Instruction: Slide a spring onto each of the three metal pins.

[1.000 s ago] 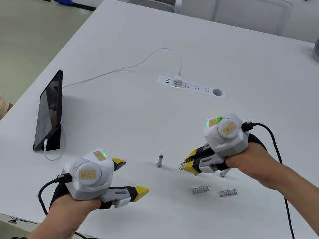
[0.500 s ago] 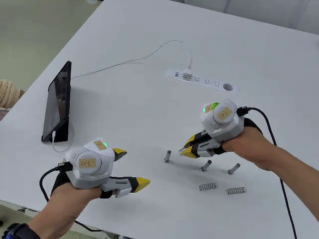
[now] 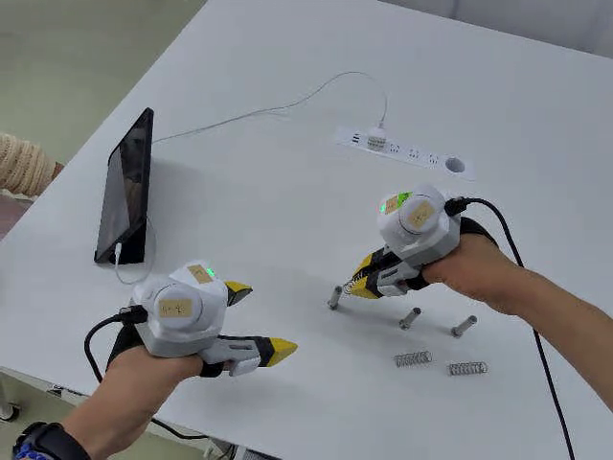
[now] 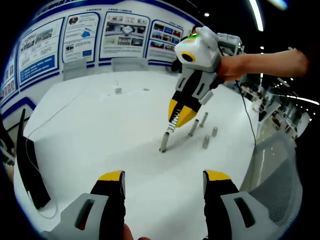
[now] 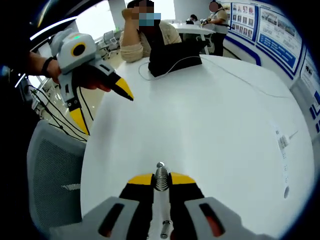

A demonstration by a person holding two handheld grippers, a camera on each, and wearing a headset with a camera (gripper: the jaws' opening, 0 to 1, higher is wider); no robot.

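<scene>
White workbench [image 3: 249,192]. R gripper [image 3: 362,285] is clamped on a spring [image 5: 160,177], w/ the coil's free end just over the nearest pin [image 3: 334,297]; can't tell if they're touching yet. Other 2 pins [image 3: 410,318] are bare, and 2 spare springs [image 3: 413,358] lie beside them. L gripper [image 3: 259,319] has its jaws apart, holding nothing, well off to the side. So spring 1 of 3 imo. Next move needs the coil's bore lined up w/ the pin top, then a straight push down.
</scene>
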